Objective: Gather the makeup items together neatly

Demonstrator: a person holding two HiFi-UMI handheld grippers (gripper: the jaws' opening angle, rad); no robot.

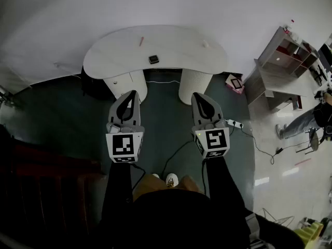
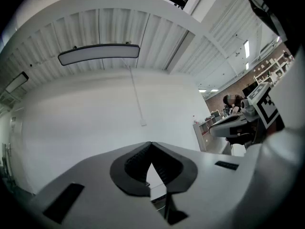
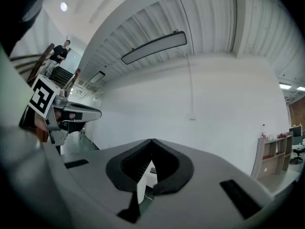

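**My count, seen from above**

I hold two grippers: one left gripper (image 1: 133, 95) and one right gripper (image 1: 198, 96). I see one white table (image 1: 176, 38), and it stands on two supports: one drawer pedestal (image 1: 126, 83) and one ribbed round pedestal (image 1: 194, 84). On the table I count three small items: one thin pink stick (image 1: 140, 41), one dark square case (image 1: 153, 59) and one small pale piece (image 1: 206, 44). On the floor is one power strip (image 1: 235, 123). At the right are one shelf unit (image 1: 288, 48) and one person (image 1: 306, 121).
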